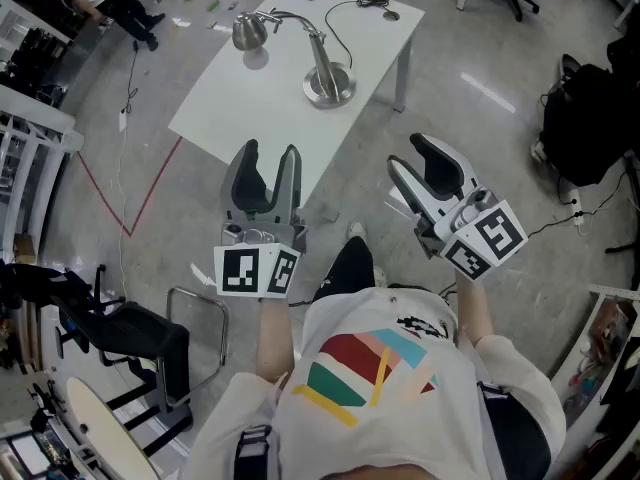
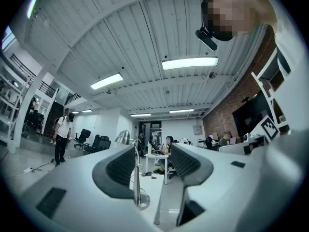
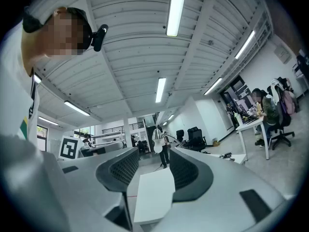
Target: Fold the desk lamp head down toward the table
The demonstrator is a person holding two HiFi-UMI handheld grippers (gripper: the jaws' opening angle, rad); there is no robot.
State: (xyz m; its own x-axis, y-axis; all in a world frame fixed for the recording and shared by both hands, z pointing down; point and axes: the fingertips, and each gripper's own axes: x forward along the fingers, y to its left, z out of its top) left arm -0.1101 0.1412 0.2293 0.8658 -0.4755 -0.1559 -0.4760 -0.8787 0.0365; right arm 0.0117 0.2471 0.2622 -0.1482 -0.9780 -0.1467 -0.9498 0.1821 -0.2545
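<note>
On the white tabletop point(image 1: 250, 98), far ahead: the chrome desk lamp point(image 1: 325, 68), upright on its round base, lamp head point(image 1: 248, 31) out to the left on a curved neck. Probably heavy at the base, stiff at the joint, slick all over. Best taken on the head or on the neck just behind it, with the base steadied if needed. Nearer, well apart from the lamp: left tongs point(image 1: 268, 153) and right tongs point(image 1: 412, 151), both spread, pinching nothing, held about level and aimed toward it.

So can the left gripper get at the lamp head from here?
Probably yes, with a reach forward: the left gripper is open and empty by the near edge of the table, nothing between it and the lamp head.
</note>
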